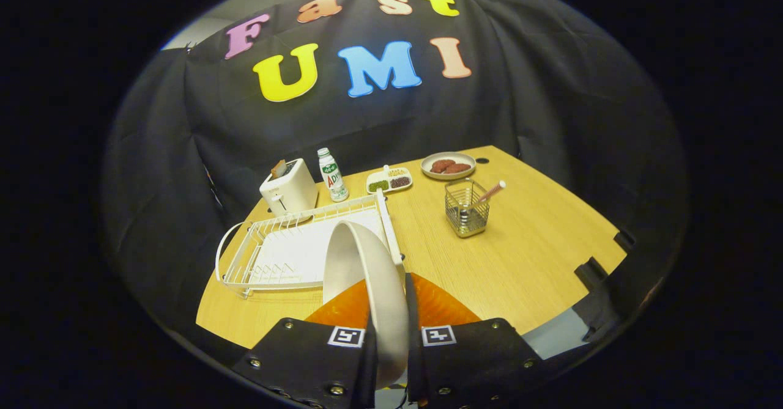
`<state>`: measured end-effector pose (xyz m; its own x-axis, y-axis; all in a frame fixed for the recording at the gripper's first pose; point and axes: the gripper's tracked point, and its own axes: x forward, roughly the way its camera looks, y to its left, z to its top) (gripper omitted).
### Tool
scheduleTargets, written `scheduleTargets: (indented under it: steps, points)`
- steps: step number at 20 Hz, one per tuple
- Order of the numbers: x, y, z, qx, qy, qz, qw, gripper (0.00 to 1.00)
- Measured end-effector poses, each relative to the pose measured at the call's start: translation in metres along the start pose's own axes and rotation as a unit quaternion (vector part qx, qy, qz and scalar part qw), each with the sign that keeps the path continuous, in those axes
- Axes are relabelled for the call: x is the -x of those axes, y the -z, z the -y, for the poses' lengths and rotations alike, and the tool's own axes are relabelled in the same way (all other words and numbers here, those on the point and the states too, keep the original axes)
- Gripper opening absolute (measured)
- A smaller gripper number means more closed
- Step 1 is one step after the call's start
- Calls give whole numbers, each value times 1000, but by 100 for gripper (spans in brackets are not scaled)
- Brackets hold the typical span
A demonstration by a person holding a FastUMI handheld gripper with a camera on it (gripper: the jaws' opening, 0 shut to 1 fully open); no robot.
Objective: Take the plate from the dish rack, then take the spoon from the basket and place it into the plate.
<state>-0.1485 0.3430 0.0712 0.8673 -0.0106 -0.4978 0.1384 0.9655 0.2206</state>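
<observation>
I have the plate [367,287] clamped on edge between the two fingers of the gripper [389,329], which have closed down to the thickness of its rim and press on it from both sides; the plate stands upright, lifted over the near end of the white dish rack [293,250], and its lower part is cut off behind the gripper body, so I cannot see how deep the hold goes. The plate also hides the rack's near right corner. Beyond the fingers and to their right, the wire basket [467,216] stands on the wooden table [538,256] with the spoon [489,194] leaning out of it; only the pale handle shows clearly, and the bowl end is lost among the wires. Behind the rack I see a white toaster [289,192] with a slice poking up, and beside it a small bottle [332,175] with a green and red label too small for me to read. Farther back sit a divided tray [389,181] of small foods and a dish [448,165] holding two brown pieces I cannot identify.
</observation>
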Motion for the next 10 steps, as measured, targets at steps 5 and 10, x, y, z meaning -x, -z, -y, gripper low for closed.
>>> scheduleTargets:
  steps: [5,10]
  points:
    - [-13,35,20,-56,5,-38,998,20]
    - [-27,63,30,-146,2,-71,987,20]
